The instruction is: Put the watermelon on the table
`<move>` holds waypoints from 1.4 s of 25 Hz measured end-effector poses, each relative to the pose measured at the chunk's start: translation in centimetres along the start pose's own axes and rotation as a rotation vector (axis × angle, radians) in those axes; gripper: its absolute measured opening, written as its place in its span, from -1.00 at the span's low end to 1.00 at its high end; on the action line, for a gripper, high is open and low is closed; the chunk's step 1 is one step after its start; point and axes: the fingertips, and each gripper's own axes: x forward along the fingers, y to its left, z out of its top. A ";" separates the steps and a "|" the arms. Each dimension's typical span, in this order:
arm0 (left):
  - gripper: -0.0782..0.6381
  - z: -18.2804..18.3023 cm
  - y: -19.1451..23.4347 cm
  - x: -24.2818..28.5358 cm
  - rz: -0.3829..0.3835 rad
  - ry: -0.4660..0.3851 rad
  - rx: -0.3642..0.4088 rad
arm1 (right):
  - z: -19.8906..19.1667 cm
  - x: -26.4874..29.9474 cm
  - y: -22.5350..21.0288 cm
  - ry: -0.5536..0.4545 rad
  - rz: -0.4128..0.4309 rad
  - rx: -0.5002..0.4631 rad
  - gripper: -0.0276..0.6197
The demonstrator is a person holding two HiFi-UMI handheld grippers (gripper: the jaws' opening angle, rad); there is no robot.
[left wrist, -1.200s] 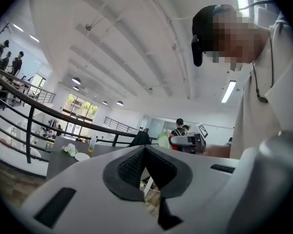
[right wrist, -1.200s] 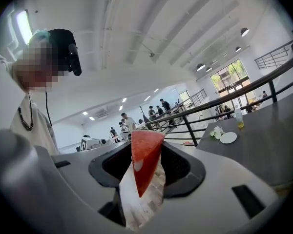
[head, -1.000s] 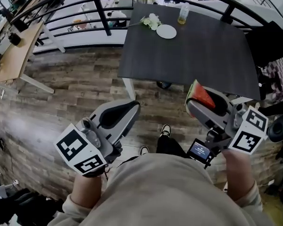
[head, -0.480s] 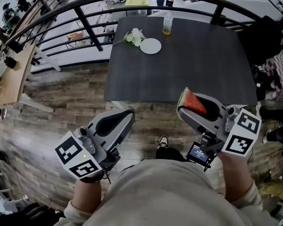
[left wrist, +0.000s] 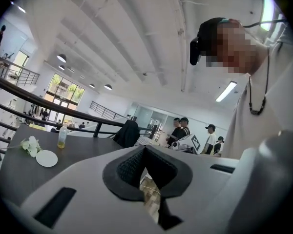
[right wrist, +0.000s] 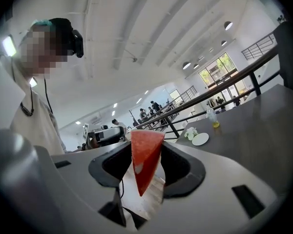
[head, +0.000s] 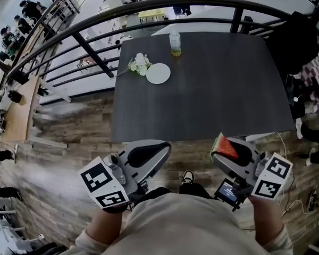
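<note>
A red watermelon slice (head: 226,149) with a green rind sits clamped in my right gripper (head: 222,145), just short of the near edge of the dark table (head: 218,89). In the right gripper view the watermelon slice (right wrist: 145,160) stands between the jaws of the right gripper (right wrist: 146,152), point down, with the table (right wrist: 263,140) ahead on the right. My left gripper (head: 160,147) is level with it at the table's near left corner. In the left gripper view the left gripper (left wrist: 145,151) holds nothing and its jaw tips meet.
A white plate (head: 158,73), white flowers (head: 138,64) and a bottle of yellow liquid (head: 174,42) stand at the table's far left. A black railing (head: 90,54) curves behind it. A dark jacket on a chair (head: 300,41) is at the right. People stand in the distance.
Both grippers have come forward to the table's near edge, and the table now fills more of the head view. The watermelon stays in the right gripper.
</note>
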 end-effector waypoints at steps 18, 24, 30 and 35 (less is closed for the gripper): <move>-0.77 4.1 5.0 9.3 -0.045 0.065 0.055 | 7.0 -0.8 -6.0 -0.177 -0.028 0.008 -0.30; -0.77 5.7 5.5 12.7 -0.138 0.052 0.061 | 9.5 -1.3 -6.0 -0.258 -0.084 0.011 -0.30; -0.77 5.4 6.2 15.2 -0.214 0.079 0.087 | 10.2 -1.5 -7.7 -0.296 -0.134 0.007 -0.30; -0.77 6.0 7.8 16.2 -0.235 0.108 0.089 | 11.7 -0.3 -8.9 -0.299 -0.151 0.013 -0.30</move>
